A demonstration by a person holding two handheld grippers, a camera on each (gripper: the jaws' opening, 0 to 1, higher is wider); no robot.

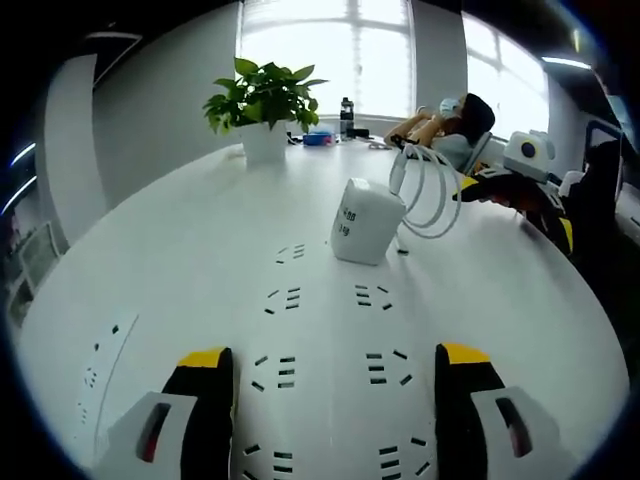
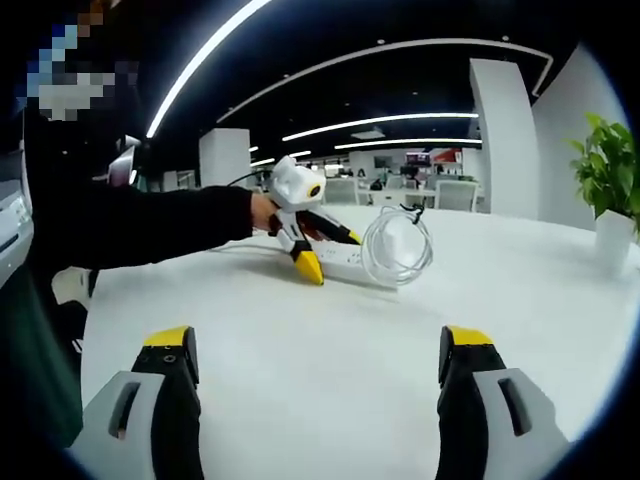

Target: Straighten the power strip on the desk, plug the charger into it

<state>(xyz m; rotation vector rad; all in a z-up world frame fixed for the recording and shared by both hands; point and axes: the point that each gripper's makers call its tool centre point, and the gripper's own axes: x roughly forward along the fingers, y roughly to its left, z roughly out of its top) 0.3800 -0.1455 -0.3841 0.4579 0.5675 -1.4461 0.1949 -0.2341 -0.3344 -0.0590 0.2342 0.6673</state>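
A: Your left gripper [image 1: 330, 400] hangs low over the long white plastic power strip [image 1: 330, 330] on the white round desk [image 1: 180, 230], jaws wide, holding nothing. The white boxy charger [image 1: 365, 220] with its coiled white cable [image 1: 430, 190] rests on the strip's far end.

B: Nudge the strip carelessly and that charger could topple, I'd judge.

A: Your right gripper [image 2: 318, 385] waits near the desk's edge, jaws wide and empty, well apart from the strip.

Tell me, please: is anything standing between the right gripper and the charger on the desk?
Nothing visible does. The right gripper is open over bare desk, and the charger with its coiled cable lies ahead. The left gripper is beside it, at the power strip.
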